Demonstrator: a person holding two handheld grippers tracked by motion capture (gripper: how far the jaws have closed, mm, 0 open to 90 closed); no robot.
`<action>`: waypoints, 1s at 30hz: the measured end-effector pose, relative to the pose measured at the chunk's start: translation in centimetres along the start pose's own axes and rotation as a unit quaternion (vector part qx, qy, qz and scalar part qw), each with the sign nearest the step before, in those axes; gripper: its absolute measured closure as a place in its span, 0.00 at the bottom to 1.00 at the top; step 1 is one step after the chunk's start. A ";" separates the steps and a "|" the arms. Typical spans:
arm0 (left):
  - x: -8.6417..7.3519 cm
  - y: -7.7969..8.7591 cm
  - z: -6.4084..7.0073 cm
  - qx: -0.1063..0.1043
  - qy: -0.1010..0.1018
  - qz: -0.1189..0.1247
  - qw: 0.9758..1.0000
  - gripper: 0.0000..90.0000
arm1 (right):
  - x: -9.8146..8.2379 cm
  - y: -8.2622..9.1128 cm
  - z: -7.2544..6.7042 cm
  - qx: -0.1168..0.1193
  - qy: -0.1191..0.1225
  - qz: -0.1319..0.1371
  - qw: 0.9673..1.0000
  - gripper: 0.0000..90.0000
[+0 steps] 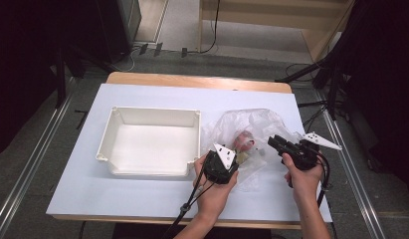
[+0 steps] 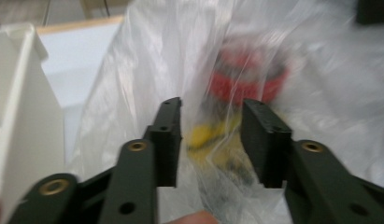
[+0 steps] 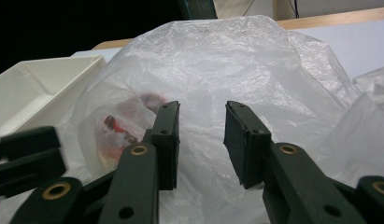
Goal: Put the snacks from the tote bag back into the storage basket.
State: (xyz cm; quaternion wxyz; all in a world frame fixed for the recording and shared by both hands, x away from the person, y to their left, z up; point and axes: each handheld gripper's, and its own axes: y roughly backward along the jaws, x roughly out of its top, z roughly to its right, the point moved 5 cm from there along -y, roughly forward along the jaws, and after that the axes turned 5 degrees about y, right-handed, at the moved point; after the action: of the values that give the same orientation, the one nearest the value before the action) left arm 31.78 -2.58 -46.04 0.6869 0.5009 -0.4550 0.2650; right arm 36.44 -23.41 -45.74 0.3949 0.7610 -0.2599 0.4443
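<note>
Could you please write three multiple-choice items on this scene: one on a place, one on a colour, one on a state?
1. Where does the white tray lie from the plastic bag, in the high view?
A left
B right
C on top

2. What colour is the round thing in the bag?
A blue
B red
C green

3. How do the left gripper jaws stand?
A apart
B pressed together
C clamped on the tray

Answers: 1 A, the tray sits left of it. 2 B, red shows through the film. 3 A, a gap parts them.

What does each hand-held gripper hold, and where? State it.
Nothing. The left hand-held gripper and the right hand-held gripper stand open against the clear plastic bag, without pinching it.
</note>
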 end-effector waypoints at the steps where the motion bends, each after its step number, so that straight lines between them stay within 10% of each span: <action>1: 0.3 0.3 0.4 -0.010 0.001 0.007 1.000 0.57 | 0.0 -0.1 0.0 0.000 0.001 0.001 1.000 0.74; 8: -1.4 -2.3 2.1 -0.032 -0.012 -0.081 0.996 0.30 | -0.6 -1.2 -1.0 0.014 0.014 -0.023 1.000 0.73; 13: -2.0 -3.3 1.1 0.001 -0.023 -0.103 0.994 0.48 | -1.1 -1.2 -1.9 0.027 0.031 -0.033 0.999 0.70; 18: -1.3 -3.0 -0.1 -0.023 -0.015 -0.095 0.995 1.00 | -1.2 -1.0 -1.9 0.027 0.031 -0.033 0.999 0.70; 30: 1.9 -0.6 -2.1 -0.015 0.018 -0.028 0.999 1.00 | -0.1 -0.7 -2.4 0.026 0.044 -0.008 0.999 0.64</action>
State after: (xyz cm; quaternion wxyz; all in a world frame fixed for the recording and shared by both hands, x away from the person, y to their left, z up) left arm 33.85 -0.99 -44.82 0.7093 0.4985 -0.4322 0.2481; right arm 35.81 -21.03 -45.40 0.3893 0.7528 -0.2243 0.4811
